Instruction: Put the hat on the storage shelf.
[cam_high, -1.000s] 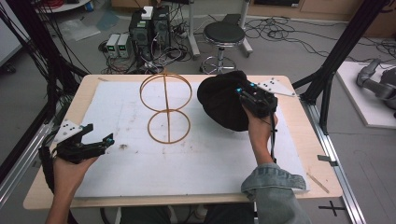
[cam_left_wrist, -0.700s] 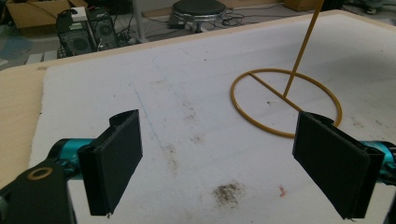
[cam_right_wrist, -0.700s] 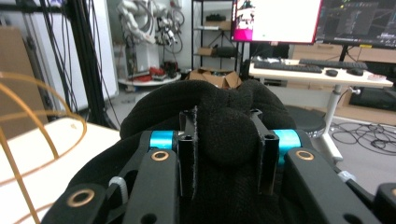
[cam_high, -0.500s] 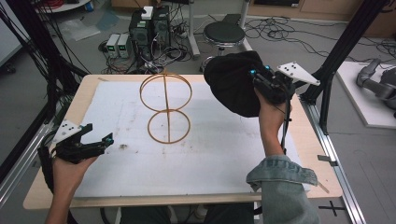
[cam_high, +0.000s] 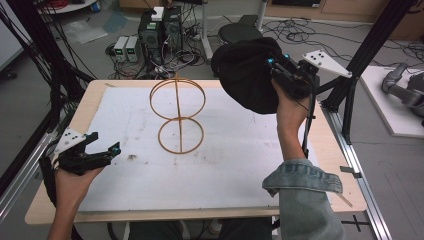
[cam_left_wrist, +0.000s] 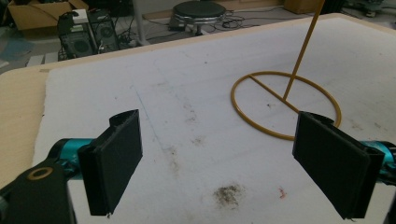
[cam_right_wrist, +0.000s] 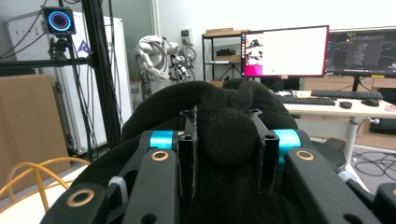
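wire stand (cam_high: 177, 117) mid-table (cam_high: 240, 195); hat (cam_high: 247, 75) above far right; left gripper (cam_high: 102, 152) near left.

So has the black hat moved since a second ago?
Yes. The hat, clamped in the right gripper, has lifted off the table and now hangs above its far right edge, higher against the wire stand.

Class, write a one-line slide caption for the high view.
Right claw lifts a black knit hat beside the gold wire stand.

One black knitted hat (cam_high: 246, 75), clamped in the right gripper (cam_high: 280, 75). One yellow wire stand (cam_high: 178, 116) with two rings, between both grippers. Two grippers, the left gripper (cam_high: 102, 152) empty. One bench (cam_high: 345, 170), one white mat (cam_high: 225, 165).
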